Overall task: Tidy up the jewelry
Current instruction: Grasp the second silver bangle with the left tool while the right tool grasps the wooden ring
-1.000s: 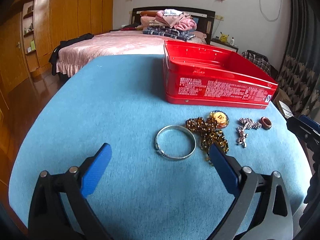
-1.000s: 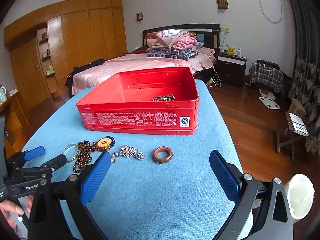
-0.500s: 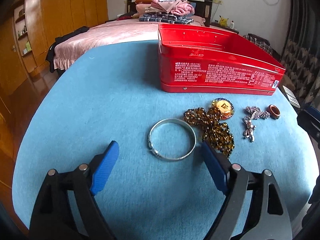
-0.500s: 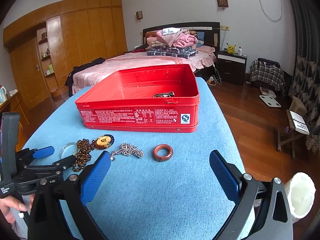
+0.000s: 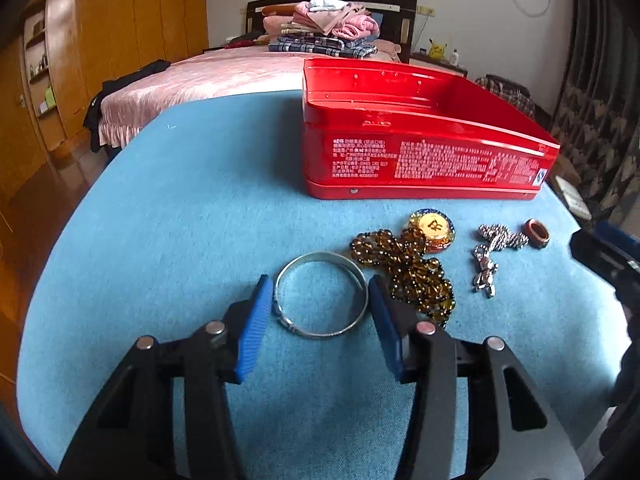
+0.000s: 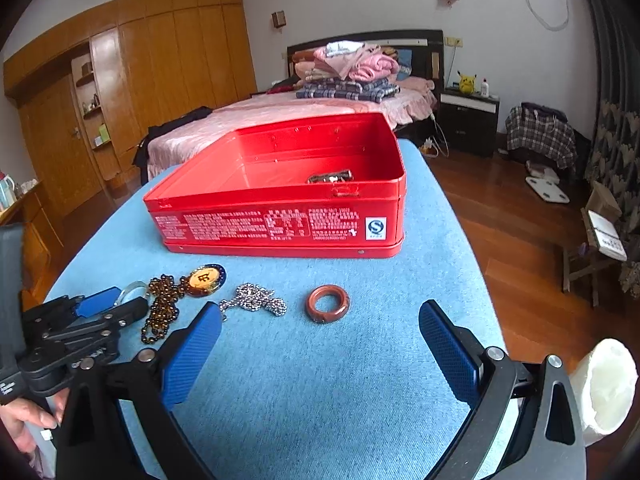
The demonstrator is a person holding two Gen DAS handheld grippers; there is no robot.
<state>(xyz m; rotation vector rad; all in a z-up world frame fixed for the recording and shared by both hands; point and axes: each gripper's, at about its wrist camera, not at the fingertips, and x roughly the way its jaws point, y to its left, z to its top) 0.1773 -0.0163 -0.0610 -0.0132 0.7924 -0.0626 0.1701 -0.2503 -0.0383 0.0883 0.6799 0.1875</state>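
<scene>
Jewelry lies on the blue surface [image 5: 200, 200] before the red tin [image 5: 420, 152]: the silver bangle [image 5: 322, 294] sits between the closing jaws of the left gripper [image 5: 320, 300], pads at its sides. The right gripper [image 6: 320, 344] hovers wide open and empty near the brown ring [image 6: 327, 303], silver chain [image 6: 256, 300] and amber beads [image 6: 160, 312].

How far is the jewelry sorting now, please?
Done: one dark piece lies in the red tin. In hand: the left gripper is closing around the silver bangle. Left: the amber bead necklace, the silver chain and the reddish ring. The right gripper is open.
</scene>
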